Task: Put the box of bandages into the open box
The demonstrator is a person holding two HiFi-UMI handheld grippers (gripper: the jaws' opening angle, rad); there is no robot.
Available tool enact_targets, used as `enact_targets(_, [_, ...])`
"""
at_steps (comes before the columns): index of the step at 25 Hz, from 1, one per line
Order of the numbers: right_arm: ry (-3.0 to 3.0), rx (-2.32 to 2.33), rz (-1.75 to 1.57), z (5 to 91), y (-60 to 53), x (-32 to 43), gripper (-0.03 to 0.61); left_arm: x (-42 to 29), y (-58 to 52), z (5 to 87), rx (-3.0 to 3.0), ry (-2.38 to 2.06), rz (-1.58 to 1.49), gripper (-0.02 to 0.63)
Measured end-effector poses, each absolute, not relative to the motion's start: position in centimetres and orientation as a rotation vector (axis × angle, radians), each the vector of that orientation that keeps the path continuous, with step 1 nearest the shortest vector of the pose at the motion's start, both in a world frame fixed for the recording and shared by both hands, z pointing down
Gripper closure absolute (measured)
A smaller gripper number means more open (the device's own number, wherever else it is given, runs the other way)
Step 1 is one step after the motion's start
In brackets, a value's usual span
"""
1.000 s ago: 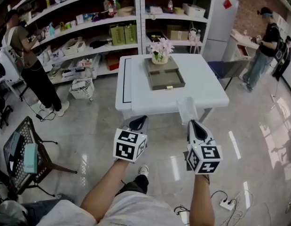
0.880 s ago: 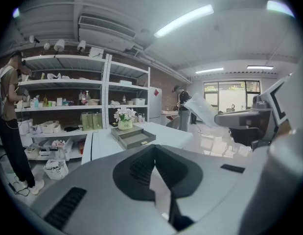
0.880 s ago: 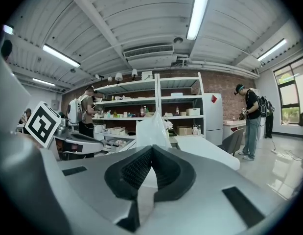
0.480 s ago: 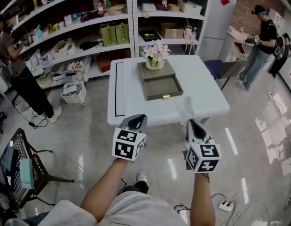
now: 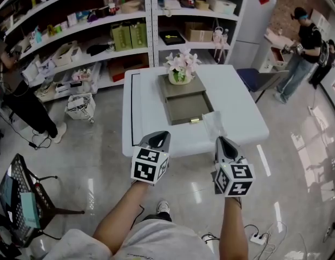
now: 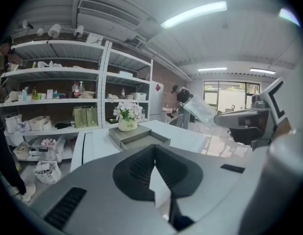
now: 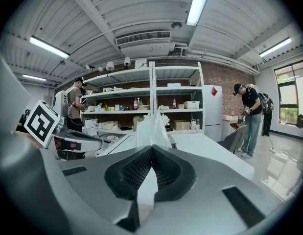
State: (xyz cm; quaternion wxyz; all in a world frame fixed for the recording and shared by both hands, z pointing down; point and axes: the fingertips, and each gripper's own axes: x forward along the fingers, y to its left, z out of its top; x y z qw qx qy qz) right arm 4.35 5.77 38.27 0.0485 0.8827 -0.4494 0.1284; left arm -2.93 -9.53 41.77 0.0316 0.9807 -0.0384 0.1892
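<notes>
Glossy grey floor (image 5: 102, 167) lies open around the white, square-edged bench (image 5: 237, 107). Flat olive open box (image 5: 186, 108) at 12 o'clock, flower pot (image 5: 180, 69) on its far end. Left gripper (image 5: 158, 140): fingers pressed together, empty. Right gripper (image 5: 222, 143): fingers pinch a crinkled clear bag (image 5: 212, 124) over the bench's near edge; contents unclear.
</notes>
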Motion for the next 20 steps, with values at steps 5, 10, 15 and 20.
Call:
enact_targets(5, [-1.357,2.677,0.408,38.6,3.3,5.9,0.572,-1.1,-11.9,42.4,3.008,-0.102,0.592,0.611])
enact_targets(10, [-1.338,2.665,0.416,38.4,2.0,7.4,0.572,0.5,-13.2,42.8,2.992,-0.075,0.594,0.611])
enact_targets(15, [-1.345,2.641,0.427,38.7,0.7,8.3,0.572,1.6,-14.4,43.1,2.987,-0.065,0.589,0.611])
enact_targets(20, [-1.373,2.608,0.438,39.3,-0.5,9.0,0.572,2.3,-15.4,43.4,2.990,-0.071,0.591,0.611])
